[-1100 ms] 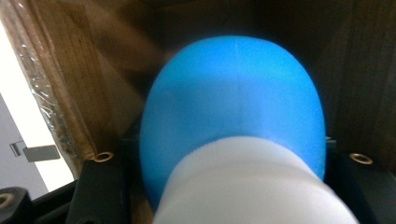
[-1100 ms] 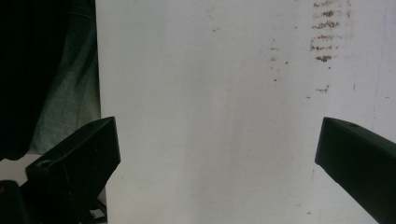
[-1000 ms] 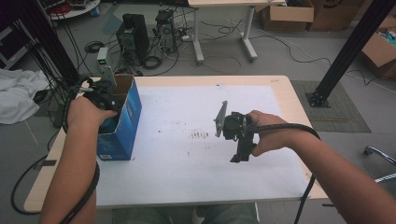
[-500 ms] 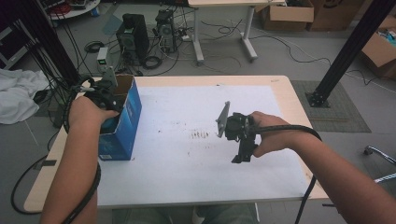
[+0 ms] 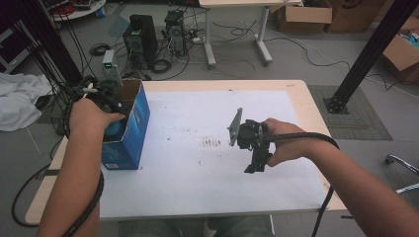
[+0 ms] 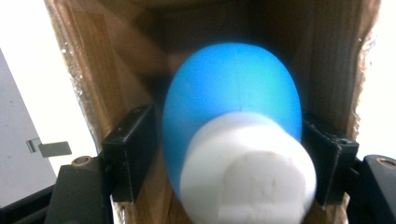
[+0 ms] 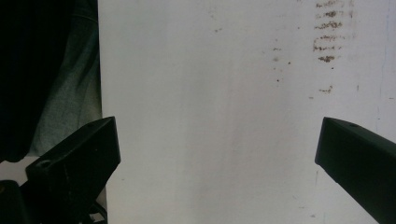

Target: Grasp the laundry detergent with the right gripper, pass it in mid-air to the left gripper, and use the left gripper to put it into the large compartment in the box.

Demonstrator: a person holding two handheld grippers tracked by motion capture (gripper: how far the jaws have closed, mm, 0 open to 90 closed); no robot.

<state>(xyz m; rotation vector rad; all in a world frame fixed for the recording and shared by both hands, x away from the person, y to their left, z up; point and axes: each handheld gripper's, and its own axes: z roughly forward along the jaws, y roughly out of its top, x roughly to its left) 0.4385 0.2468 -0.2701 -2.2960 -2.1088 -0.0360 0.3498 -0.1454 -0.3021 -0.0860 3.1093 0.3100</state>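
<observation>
Partly boxed, blurred blue bottle (image 6: 231,116)

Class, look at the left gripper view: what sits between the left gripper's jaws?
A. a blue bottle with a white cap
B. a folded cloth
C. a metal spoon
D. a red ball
A: the blue bottle with its white cap sits between the black jaws, inside the box.
</observation>
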